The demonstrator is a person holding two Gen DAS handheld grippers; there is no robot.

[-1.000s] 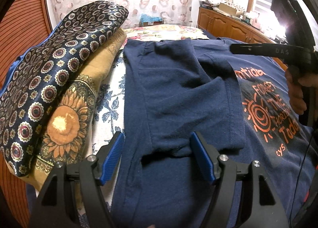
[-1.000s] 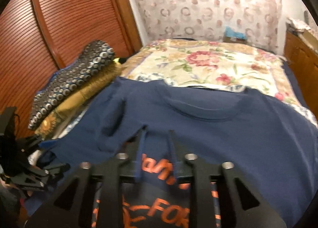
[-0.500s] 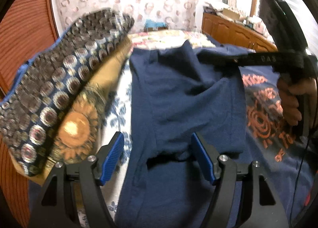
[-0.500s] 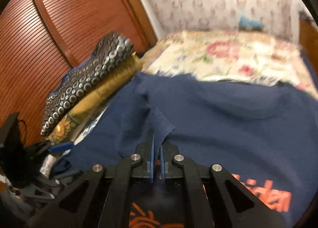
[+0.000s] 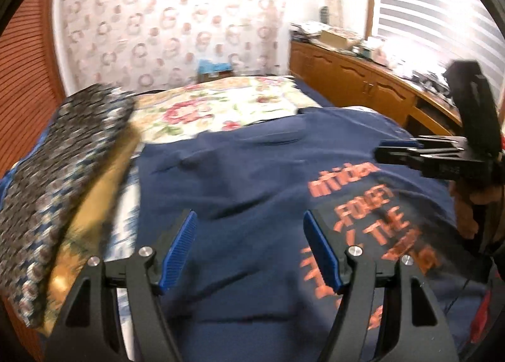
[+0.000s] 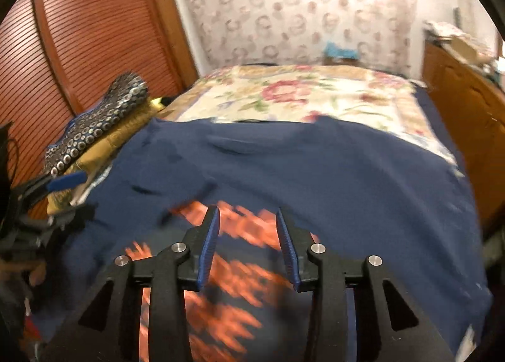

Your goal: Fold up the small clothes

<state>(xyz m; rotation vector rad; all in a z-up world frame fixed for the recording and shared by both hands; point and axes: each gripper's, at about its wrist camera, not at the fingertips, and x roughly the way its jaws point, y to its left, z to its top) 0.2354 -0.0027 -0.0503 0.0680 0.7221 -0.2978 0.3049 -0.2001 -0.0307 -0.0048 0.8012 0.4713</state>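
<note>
Right wrist: right tongs (image 6: 247, 219) half-open, seemingly empty (just released).

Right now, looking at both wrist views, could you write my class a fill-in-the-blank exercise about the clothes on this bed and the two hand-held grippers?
1. The navy cotton T-shirt spread on the bed carries lettering printed in ____.
2. The blue pads of the left hand-held gripper grip ____.
3. The flower-patterned bedspread shows beyond the T-shirt's ____ end.
4. The folded circle-patterned dark cloth rests on a folded ____ one.

Missing words: orange; nothing; collar; yellow
</note>
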